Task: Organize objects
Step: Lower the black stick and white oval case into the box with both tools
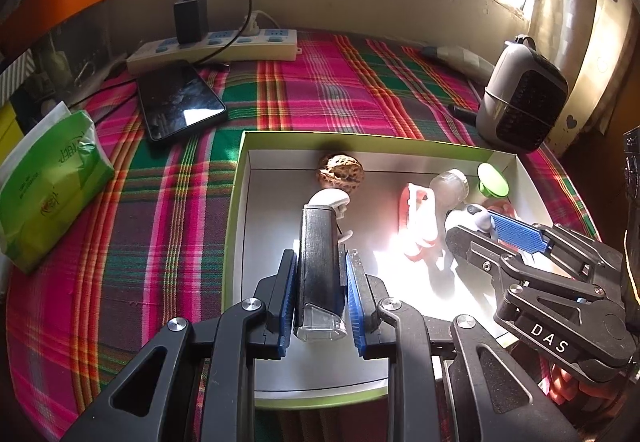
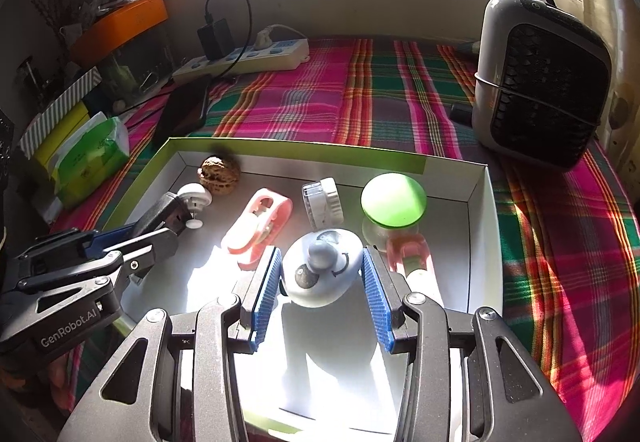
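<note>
Left gripper (image 1: 319,284): blue pads clamped on a black bar-shaped device with a clear end cap (image 1: 318,266), held over the left part of the shallow white box (image 2: 486,226). Right gripper (image 2: 320,282): pads close against both sides of a pale blue egg-shaped toy with a face (image 2: 322,268), near the box's middle. Farther in the box: walnut (image 2: 219,175), pink clip (image 2: 260,226), green-capped mushroom-shaped jar (image 2: 393,200), small clear jar (image 2: 322,202); plaid cloth (image 2: 320,98) beneath.
</note>
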Available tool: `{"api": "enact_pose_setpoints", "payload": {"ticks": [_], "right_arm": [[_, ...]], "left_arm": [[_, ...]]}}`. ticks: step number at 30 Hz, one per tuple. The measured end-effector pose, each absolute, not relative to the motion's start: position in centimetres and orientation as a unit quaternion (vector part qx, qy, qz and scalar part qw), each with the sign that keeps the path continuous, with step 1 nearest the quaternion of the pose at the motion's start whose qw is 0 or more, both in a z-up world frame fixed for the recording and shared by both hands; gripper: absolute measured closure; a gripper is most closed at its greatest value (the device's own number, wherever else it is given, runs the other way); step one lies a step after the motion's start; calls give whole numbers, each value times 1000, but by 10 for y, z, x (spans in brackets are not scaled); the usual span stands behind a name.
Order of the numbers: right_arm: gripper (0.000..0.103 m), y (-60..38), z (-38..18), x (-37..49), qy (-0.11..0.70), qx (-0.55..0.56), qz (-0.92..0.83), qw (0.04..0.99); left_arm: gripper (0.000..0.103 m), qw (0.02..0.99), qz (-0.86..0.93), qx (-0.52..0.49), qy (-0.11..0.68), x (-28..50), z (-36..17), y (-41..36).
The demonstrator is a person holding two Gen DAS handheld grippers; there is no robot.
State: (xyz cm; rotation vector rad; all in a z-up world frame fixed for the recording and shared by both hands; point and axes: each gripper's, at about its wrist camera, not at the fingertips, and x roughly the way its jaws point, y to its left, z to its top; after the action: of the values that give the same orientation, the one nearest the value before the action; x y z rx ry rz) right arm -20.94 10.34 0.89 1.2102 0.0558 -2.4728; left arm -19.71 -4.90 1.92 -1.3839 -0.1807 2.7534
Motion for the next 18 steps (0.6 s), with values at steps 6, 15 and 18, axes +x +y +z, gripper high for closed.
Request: {"api": "enact_pose_setpoints", "payload": {"ticks": [6, 15, 18], "right_arm": [[60, 98, 7, -215, 27, 434, -880, 192], [60, 97, 6, -218, 34, 428, -883, 190], [60, 97, 6, -218, 36, 426, -883, 192]], "left_arm": [[82, 27, 892, -448, -55, -198, 19, -48], [81, 24, 893, -447, -48, -199, 19, -46], [81, 22, 893, -448, -45, -199, 19, -46]]}}
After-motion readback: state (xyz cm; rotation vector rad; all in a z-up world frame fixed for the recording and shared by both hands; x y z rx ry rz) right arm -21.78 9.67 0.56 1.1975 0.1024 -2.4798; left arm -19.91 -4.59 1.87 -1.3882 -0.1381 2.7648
